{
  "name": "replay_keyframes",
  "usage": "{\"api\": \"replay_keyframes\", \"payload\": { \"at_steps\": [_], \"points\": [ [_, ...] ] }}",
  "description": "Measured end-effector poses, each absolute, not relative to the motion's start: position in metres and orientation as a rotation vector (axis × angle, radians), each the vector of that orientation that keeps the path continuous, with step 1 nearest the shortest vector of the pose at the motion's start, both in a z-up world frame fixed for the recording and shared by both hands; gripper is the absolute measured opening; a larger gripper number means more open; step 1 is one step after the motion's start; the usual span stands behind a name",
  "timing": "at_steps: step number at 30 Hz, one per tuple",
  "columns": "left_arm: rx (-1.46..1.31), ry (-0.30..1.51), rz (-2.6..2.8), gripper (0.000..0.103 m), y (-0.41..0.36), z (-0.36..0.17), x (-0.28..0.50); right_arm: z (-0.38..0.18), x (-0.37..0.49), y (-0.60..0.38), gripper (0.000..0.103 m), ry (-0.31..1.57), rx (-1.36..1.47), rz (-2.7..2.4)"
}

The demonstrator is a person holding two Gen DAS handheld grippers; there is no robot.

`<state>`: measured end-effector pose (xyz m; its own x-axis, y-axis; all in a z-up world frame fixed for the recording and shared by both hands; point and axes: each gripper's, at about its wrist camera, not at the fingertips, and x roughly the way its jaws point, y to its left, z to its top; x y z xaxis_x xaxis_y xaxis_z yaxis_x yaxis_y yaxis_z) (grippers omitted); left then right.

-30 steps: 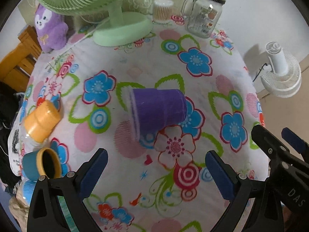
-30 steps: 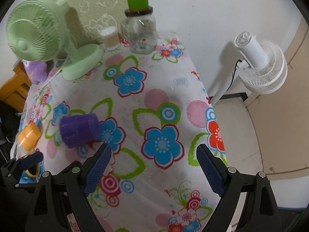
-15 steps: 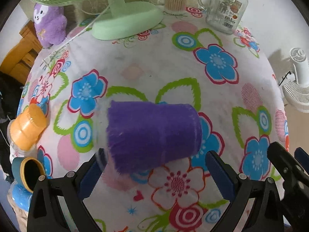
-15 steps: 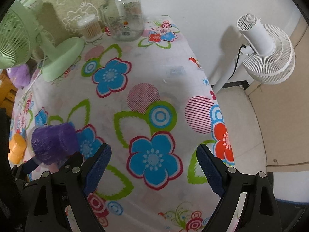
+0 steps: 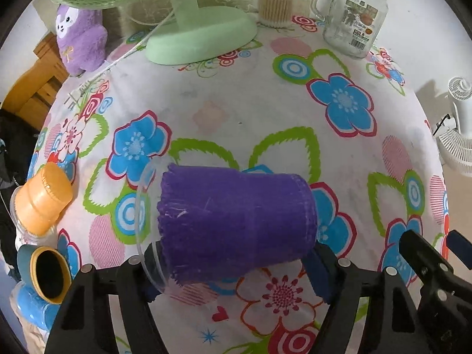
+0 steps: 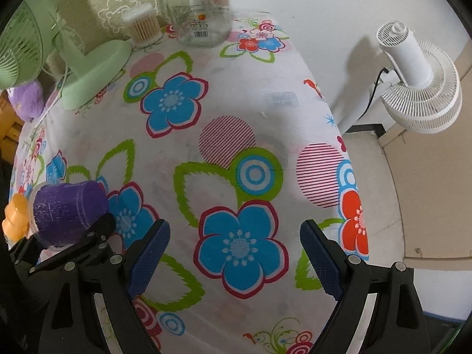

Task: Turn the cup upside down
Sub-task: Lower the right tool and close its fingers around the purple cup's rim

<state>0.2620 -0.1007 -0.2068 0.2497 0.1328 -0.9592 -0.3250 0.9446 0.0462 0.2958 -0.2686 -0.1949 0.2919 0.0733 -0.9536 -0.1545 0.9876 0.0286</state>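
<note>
A clear cup in a purple knitted sleeve lies on its side on the flowered tablecloth, rim to the left. My left gripper is open with a finger at each end of the cup, close to or touching it. The cup also shows at the left of the right wrist view, with the left gripper's finger beside it. My right gripper is open and empty, above the cloth to the right of the cup.
An orange-lidded bottle and a teal-and-yellow cup sit at the left edge. A green fan, a cotton swab box, a glass jar and a purple plush toy stand at the back. A white fan stands off the table's right edge.
My left gripper has moved forward until its fingers reach both ends of the cup. My right gripper has moved forward over the table. The cup has stayed lying on its side.
</note>
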Motion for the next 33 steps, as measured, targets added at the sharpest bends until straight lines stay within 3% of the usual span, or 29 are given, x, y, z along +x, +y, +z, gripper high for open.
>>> {"api": "replay_keyframes", "payload": {
  "at_steps": [33],
  "points": [
    [-0.282, 1.317, 0.368, 0.081, -0.15, -0.188, 0.118, -0.192, 0.201, -0.301, 0.092, 1.322, -0.105, 0.202]
  ]
}}
